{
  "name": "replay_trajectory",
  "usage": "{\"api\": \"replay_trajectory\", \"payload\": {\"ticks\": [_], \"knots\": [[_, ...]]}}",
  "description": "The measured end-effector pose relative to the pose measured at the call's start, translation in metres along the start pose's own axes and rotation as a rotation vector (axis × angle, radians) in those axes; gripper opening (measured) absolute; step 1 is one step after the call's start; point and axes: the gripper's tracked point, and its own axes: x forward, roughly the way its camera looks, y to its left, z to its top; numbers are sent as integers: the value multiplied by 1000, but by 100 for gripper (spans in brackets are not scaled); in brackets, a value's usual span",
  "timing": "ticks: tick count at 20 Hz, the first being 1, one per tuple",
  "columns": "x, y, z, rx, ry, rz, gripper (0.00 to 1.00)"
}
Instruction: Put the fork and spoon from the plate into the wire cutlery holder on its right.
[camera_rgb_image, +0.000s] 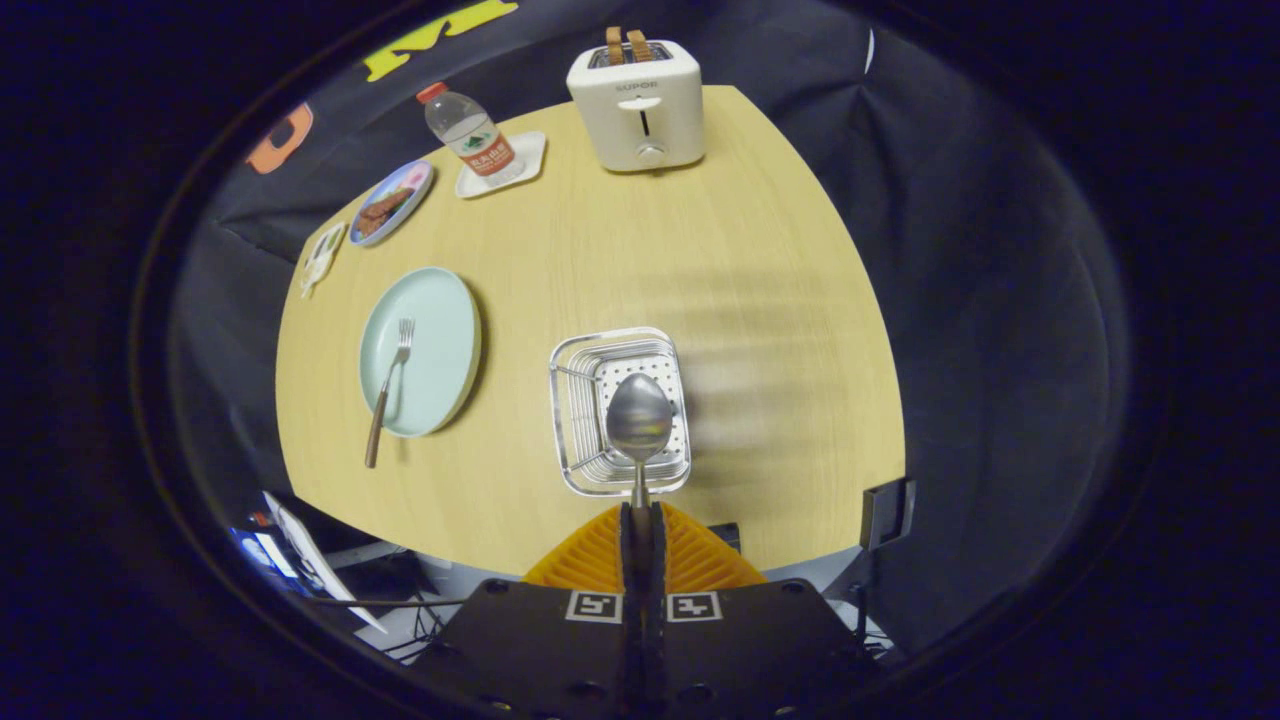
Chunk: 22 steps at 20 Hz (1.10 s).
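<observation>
One wooden table (760, 300), jaws gripping spoon (640, 418)

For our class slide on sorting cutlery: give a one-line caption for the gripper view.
Tool shut on the spoon, held over the wire holder; the fork waits on the plate.

Fork (390, 385) on plate (421, 351), holder (619, 410) right.

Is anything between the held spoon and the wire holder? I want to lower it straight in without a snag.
Nothing visible blocks it. The gripper is shut on the spoon, whose bowl hangs over the open top of the wire cutlery holder. The fork lies apart on the plate.
</observation>
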Motion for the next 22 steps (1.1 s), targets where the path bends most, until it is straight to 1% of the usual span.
{"api": "replay_trajectory", "payload": {"ticks": [1,3,4,6,7,8,9,10,13,16,17,18,20,22], "knots": [[1,0,2,9,-5,7,4],[5,-2,6,5,-14,14,5],[4,-4,14,7,-35,14,8],[2,-2,19,9,-53,27,11],[-2,0,23,11,-69,34,9],[-4,1,26,8,-90,31,15],[-9,3,30,1,-123,35,15],[-17,10,36,-12,-167,46,21],[-39,32,55,-47,-317,63,50],[-61,74,66,-114,-469,105,78],[-66,90,69,-144,-515,123,81],[-69,107,70,-172,-558,144,88],[-71,144,70,-219,-637,188,91],[-63,175,64,-252,-672,218,93]]}}
